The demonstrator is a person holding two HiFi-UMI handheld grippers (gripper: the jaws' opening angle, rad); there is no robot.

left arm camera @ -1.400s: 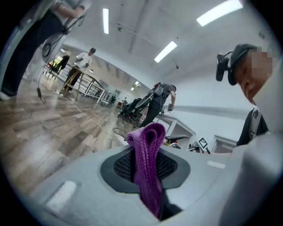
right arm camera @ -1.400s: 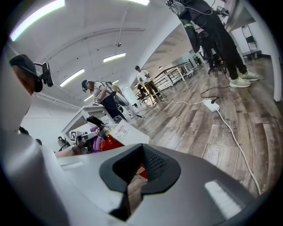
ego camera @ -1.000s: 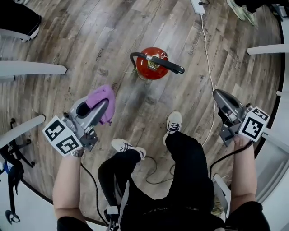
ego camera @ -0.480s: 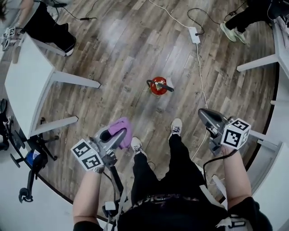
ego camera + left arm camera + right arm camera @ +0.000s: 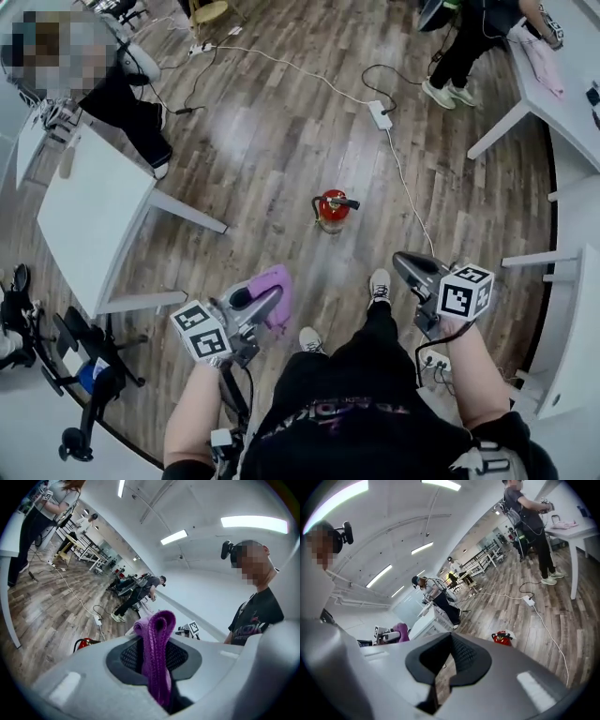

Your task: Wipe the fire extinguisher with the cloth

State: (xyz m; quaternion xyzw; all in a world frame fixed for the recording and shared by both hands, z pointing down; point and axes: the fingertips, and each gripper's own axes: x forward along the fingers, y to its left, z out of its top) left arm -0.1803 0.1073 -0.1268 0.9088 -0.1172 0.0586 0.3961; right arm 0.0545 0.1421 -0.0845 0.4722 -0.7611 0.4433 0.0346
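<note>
On plank floor point(image 5: 281, 141), fire extinguisher point(image 5: 332, 208), white table point(image 5: 89, 216)

Knitted, ribbed cloth point(image 5: 157, 658); glossy red metal fire extinguisher point(image 5: 330, 211); grained wood-plank floor point(image 5: 281, 141).

Up the person stands! The left gripper point(image 5: 270, 298) with its cloth point(image 5: 275, 280) and the right gripper point(image 5: 403, 261) rise clear of the fire extinguisher point(image 5: 333, 208).

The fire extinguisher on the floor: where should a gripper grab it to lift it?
Probably the black handle on top, coming down from above. The fire extinguisher stands upright on the floor; its round red body looks too wide for the jaws, while the handle juts sideways as a slim bar. The empty right gripper is free for it.
</note>
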